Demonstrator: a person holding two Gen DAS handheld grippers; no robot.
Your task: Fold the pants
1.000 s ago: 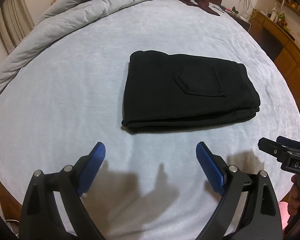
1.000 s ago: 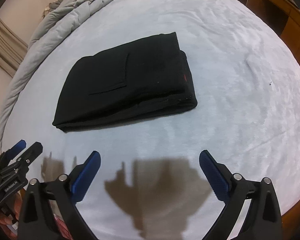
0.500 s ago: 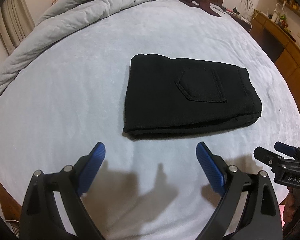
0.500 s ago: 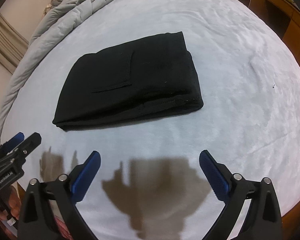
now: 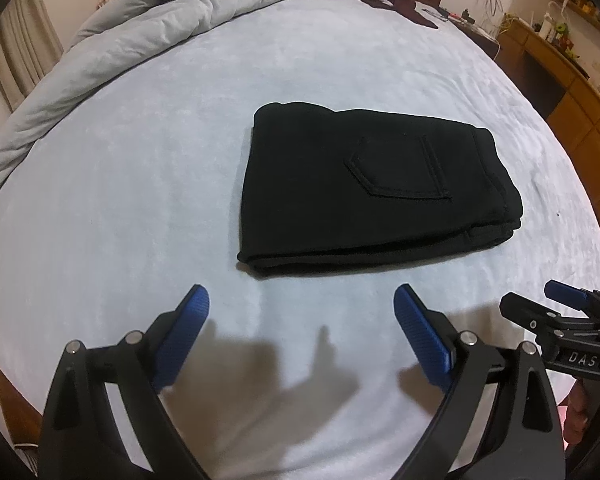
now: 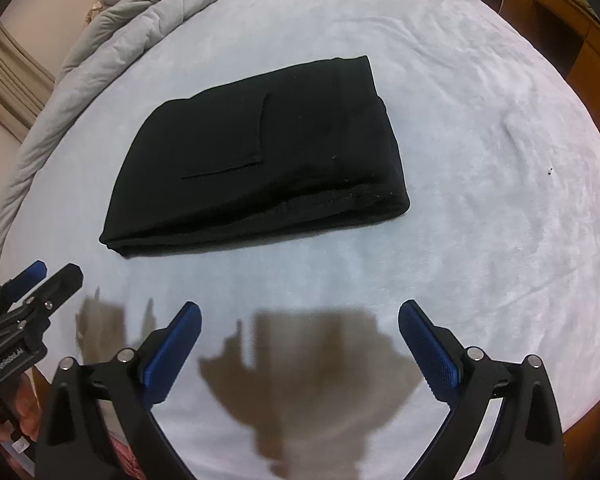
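Now the black pants (image 5: 364, 196) sit a little lower and nearer in both views than a second ago, so each gripper has edged toward them, while the bundle itself has kept its shape. The pants lie folded into a thick, soft rectangle on the pale blue bed sheet (image 5: 140, 200), ahead of both grippers and touched by neither. The left gripper (image 5: 302, 312) holds its ribbed blue pads wide apart over bare sheet, with the pants ahead and slightly to its right; the right gripper (image 6: 300, 326) is spread just as wide, with the pants ahead and slightly to its left. The sheet looks fleecy and faintly mottled, and hard-edged shadows of the tools fall on it. The left view shows a stitched back pocket (image 5: 400, 168) on top of the bundle and the stacked layers at its right end, plus a crumpled grey quilt (image 5: 160, 20) far ahead and wooden furniture (image 5: 580, 92) to the right. The right view shows the rolled near edge, and the left gripper at its lower left.
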